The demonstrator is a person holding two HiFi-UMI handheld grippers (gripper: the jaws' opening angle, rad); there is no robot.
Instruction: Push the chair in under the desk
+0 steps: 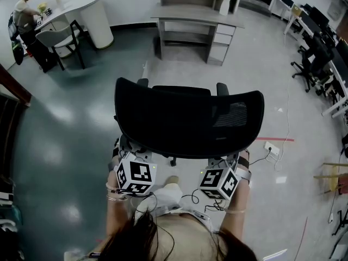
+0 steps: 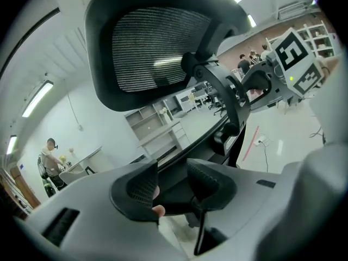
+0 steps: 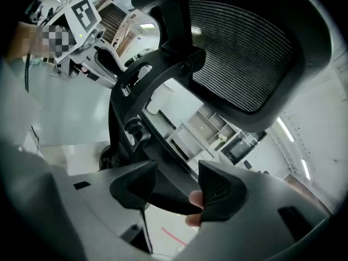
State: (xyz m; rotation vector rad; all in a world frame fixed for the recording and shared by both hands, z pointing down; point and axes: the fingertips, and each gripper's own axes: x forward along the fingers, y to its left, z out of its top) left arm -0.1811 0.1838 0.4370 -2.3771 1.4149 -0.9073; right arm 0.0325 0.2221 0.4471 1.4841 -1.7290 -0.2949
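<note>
Office interior, glossy grey floor [image 1: 70, 124]; grey tabletop [image 1: 196, 12] at upper centre of the head view. Black mesh chair [image 1: 187, 118] mid-frame, well apart from the tabletop. Left claw [image 2: 173, 186] and right claw [image 3: 178, 186] sit level behind the backrest, jaws apart, each straddling the dark back frame without pressing. Recommended: grip evenly, push straight toward the kneehole.

Shows a person [image 1: 24, 10] seated at a curved white tabletop [image 1: 81, 2] far left, black office chairs [image 1: 312, 56] at right, a power strip [image 1: 272, 148] near red floor tape [image 1: 283, 140].
</note>
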